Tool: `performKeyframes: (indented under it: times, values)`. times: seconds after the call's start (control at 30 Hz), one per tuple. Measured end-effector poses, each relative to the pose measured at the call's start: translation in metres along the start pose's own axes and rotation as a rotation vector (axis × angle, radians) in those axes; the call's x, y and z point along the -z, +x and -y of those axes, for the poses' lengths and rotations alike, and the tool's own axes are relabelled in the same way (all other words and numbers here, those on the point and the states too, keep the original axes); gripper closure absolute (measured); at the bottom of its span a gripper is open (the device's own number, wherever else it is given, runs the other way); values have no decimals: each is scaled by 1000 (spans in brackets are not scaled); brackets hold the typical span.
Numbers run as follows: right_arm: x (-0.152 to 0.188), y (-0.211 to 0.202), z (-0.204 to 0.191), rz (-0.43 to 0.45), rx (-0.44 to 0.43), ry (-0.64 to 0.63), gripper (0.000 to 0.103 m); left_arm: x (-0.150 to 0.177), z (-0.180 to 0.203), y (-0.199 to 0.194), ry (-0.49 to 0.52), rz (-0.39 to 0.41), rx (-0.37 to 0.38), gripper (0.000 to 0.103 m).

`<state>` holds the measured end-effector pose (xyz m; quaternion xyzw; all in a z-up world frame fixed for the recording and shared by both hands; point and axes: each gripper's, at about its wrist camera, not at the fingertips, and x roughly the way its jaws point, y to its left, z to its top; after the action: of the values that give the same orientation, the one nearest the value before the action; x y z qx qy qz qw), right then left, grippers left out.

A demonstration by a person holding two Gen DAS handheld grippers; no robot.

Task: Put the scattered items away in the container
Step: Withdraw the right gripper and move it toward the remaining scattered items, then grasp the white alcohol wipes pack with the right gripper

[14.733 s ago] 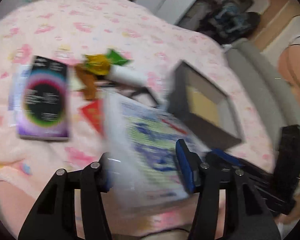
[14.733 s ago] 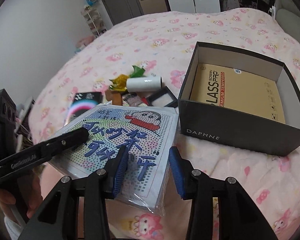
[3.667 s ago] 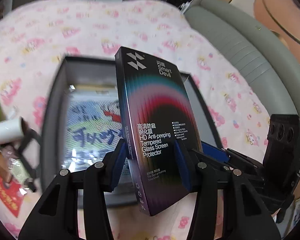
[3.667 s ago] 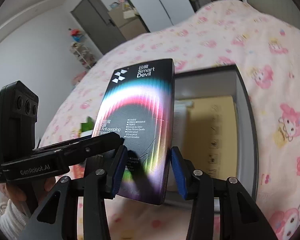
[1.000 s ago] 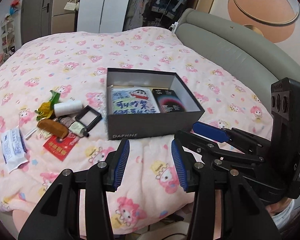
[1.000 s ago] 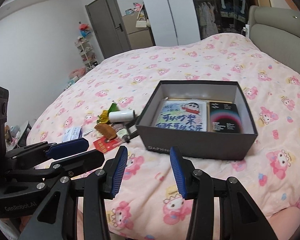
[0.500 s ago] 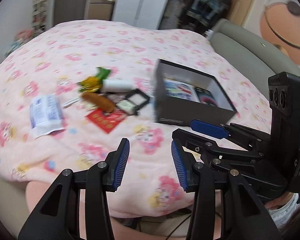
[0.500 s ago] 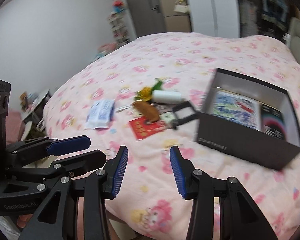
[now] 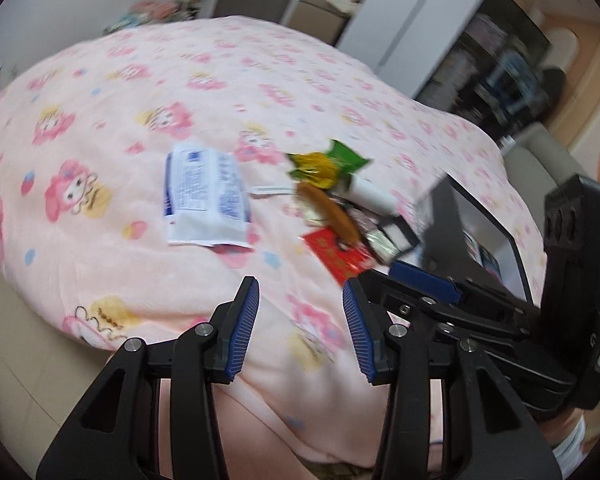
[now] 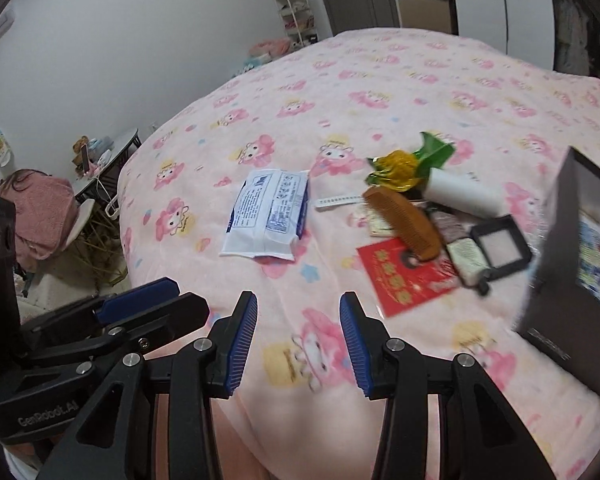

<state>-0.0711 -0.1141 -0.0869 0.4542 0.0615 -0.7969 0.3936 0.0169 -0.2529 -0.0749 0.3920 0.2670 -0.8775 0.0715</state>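
The pink bed cover [image 10: 380,60] is carrying everything. The dark box [image 10: 556,280] is sitting at the right, holding a cartoon picture pack [image 10: 598,256]. The white wipes packet [image 10: 268,214] is lying apart, left of the cluttered pile: red envelope [image 10: 404,280], comb [image 10: 404,222], white roll [image 10: 462,194]. The left gripper [image 9: 300,330] and right gripper [image 10: 298,328] are hovering with jaws spread and empty, probably lining up on the packet.

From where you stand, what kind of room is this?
Most likely a bedroom: a bed with a pink cartoon-print blanket, a wardrobe by the door, and a shelf rack of small things against the wall.
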Motion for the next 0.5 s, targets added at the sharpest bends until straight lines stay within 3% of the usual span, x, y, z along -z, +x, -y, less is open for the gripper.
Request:
performKeyframes:
  times: [0.23,0.5]
  values:
    - [-19,64,10,-88,-12,63,63,-27,-54,53,-173,-6,-57,59]
    - [-47,128,14,-151,-56,108,63,-54,-107,93,-350,54,-96,57]
